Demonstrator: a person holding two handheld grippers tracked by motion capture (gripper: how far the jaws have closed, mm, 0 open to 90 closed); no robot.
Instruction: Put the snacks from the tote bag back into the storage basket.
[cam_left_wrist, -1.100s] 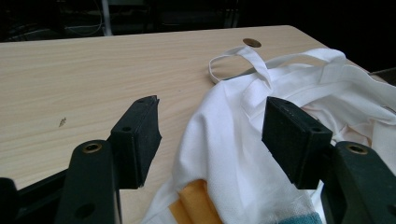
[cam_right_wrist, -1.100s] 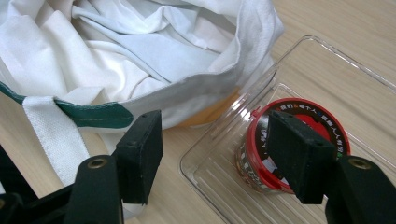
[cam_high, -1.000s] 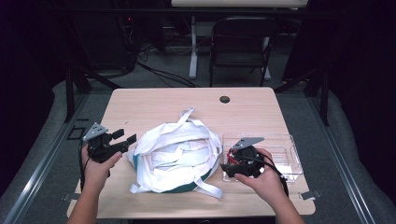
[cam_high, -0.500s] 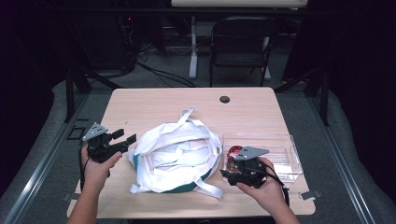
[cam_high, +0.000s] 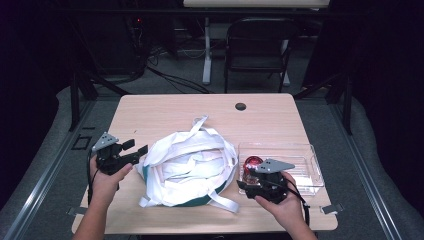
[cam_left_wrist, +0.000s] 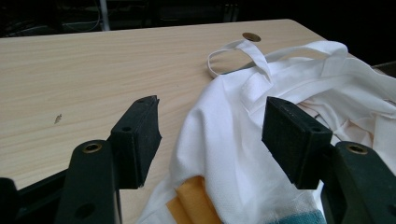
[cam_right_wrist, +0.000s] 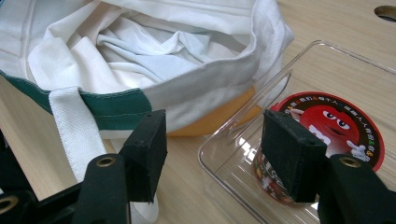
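A white cloth tote bag (cam_high: 187, 167) with green trim lies slumped in the middle of the table, its mouth open toward my right gripper (cam_right_wrist: 154, 51). To its right stands a clear plastic tray (cam_high: 305, 150) with a round red candy container (cam_high: 251, 162) inside. My right gripper (cam_high: 245, 179) is at the tray's near left corner. Its jaws have just been closing. They straddle the tray wall (cam_right_wrist: 233, 135), one jaw outside and one over the red container (cam_right_wrist: 336, 123), without pressing on either. My left gripper (cam_high: 136, 147) stands open at the bag's left edge, with white fabric (cam_left_wrist: 224, 126) between its jaws.
The wooden table (cam_high: 165, 110) has a round cable hole (cam_high: 240, 106) near its far edge. A folding chair (cam_high: 260, 50) stands behind the table. The bag's loose straps (cam_high: 220, 200) trail toward the table's front edge.
My right gripper has sunk and shifted slightly toward the table's front edge at the tray's corner, and its jaws have narrowed. The left gripper and the bag have stayed put.
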